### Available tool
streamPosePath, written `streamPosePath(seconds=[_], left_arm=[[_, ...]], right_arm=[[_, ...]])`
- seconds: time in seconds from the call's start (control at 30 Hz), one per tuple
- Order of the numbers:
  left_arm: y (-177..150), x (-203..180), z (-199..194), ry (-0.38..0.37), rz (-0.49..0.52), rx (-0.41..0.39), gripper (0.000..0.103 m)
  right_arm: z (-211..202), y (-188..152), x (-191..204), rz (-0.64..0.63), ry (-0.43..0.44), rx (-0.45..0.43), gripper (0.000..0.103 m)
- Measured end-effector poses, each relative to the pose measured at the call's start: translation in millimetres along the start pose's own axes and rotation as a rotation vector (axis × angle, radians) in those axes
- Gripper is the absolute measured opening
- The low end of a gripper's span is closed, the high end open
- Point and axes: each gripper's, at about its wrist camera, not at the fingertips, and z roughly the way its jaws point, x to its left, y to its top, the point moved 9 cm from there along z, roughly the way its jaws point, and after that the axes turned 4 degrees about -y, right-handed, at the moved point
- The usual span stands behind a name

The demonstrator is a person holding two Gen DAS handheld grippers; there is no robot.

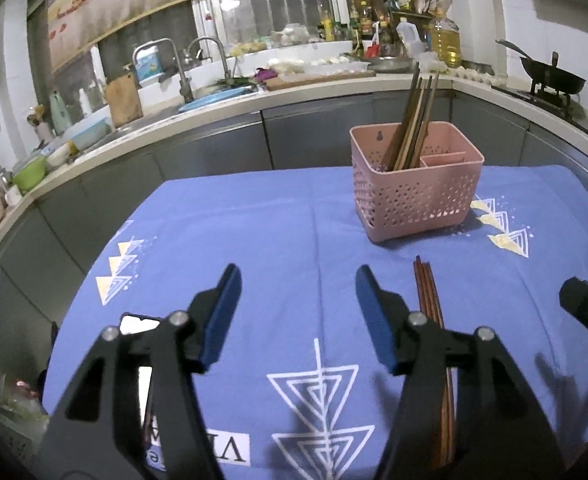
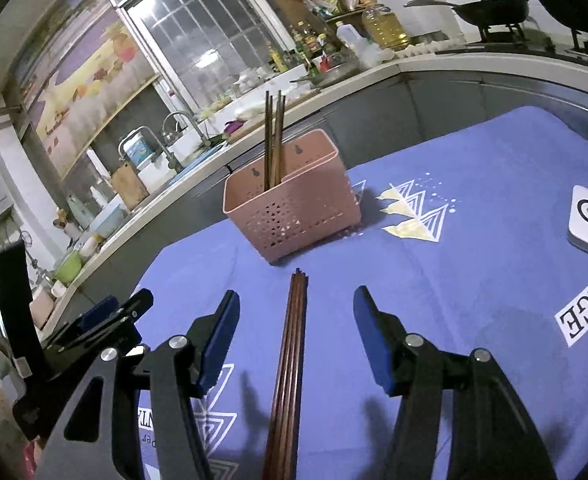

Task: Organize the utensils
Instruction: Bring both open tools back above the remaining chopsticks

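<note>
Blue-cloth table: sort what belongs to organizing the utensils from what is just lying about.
Belongs to the job:
- loose chopsticks lying on the cloth
- pink basket
- chopsticks standing in it
- right claw, open

Just lying about:
- white device
- wok
- oil bottle

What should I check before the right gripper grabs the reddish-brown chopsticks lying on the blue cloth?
1. Right gripper open: ok, jaws spread wide.
2. Reddish-brown wooden chopsticks centred between its fingers: ok.
3. Chopsticks bundled together flat on the blue patterned tablecloth: ok.
4. Left gripper out of the way: ok, open, empty, chopsticks lie to its right.
5. Pink perforated plastic holder upright: ok.
6. Room in the holder's large compartment beside the chopsticks already standing there: cannot tell.
</note>
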Motion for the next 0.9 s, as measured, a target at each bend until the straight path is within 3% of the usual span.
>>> streamPosePath(seconds=[0.23, 0.67, 0.9], left_arm=[[-1, -1, -2, -0.006, 0.001, 0.003, 0.058], [-5, -7, -6, -0.036, 0.0, 0.005, 0.08], [-7, -18, -7, -0.072, 0.003, 0.015, 0.084]], right_arm=[[2, -4, 6, -0.008, 0.008, 0.013, 0.06], [7, -10, 6, -0.004, 0.004, 0.028, 0.061], [9, -10, 0, 0.006, -0.006, 0.025, 0.061]])
